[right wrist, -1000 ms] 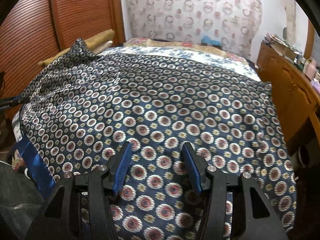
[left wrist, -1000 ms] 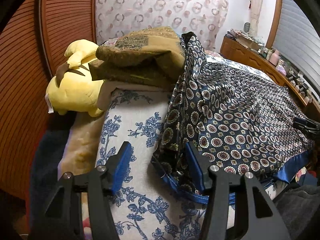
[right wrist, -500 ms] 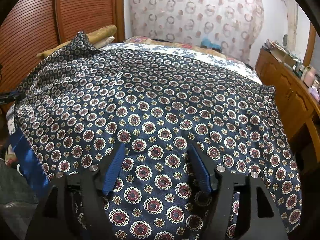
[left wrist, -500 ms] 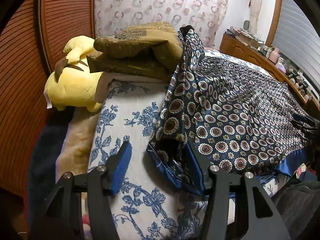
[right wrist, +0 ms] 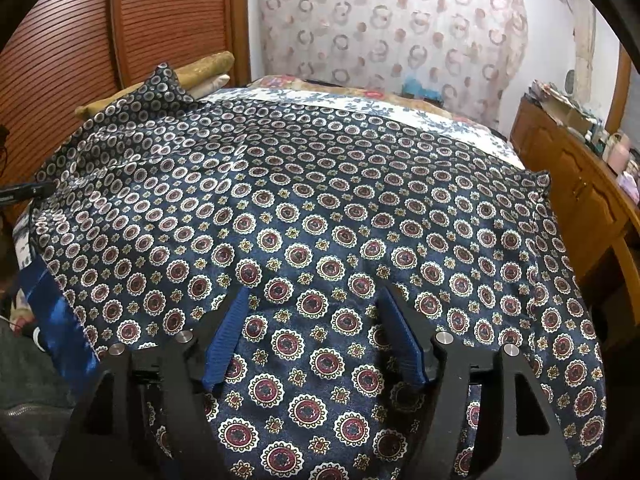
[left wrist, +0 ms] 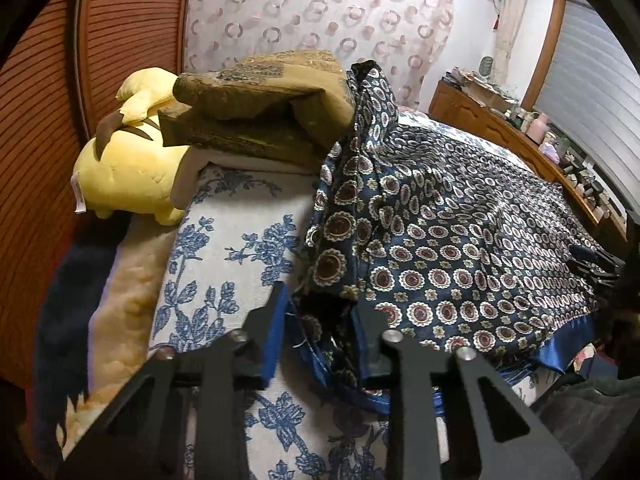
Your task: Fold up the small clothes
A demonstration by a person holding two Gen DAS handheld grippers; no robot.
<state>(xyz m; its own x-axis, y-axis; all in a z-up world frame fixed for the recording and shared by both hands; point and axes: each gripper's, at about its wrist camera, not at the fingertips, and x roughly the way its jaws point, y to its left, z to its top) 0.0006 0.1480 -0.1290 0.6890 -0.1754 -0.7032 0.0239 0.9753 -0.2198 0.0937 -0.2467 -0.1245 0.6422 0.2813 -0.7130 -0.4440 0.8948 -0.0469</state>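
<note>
Right now the left gripper [left wrist: 320, 320] is closing in on a bunched corner of the navy patterned cloth [left wrist: 460, 240], with its blue-padded fingers [left wrist: 274, 336] narrowed so that the blue-trimmed edge is sitting between them; the far pad is hidden behind the fabric, so I cannot tell whether the jaws are actually pinching it. That corner is rising in a ridge from the gripper toward a stack of brown folded cushions [left wrist: 264, 100], where a peak of the cloth is leaning against them. A yellow plush toy [left wrist: 128, 176] is lying just beside the cushions, against the slatted wooden door [left wrist: 132, 32]. Under the cloth, the white bedspread with blue flowers [left wrist: 236, 240] is showing bare on the left side of the bed. In the right wrist view, the right gripper [right wrist: 314, 312] is hovering low over the cloth [right wrist: 320, 208] with its fingers [right wrist: 226, 336] standing wide apart, and nothing is being held between them; whether the tips are touching the fabric is unclear. The cloth is lying spread across most of the bed, reaching toward a wooden dresser [right wrist: 580, 192] on the right, with its shiny blue border [right wrist: 56, 312] hanging over the near left edge. A curtain with ring patterns [right wrist: 400, 28] is hanging behind the bed. The tip of the left gripper is peeking in at the far left of this view, at the cloth's edge.
</note>
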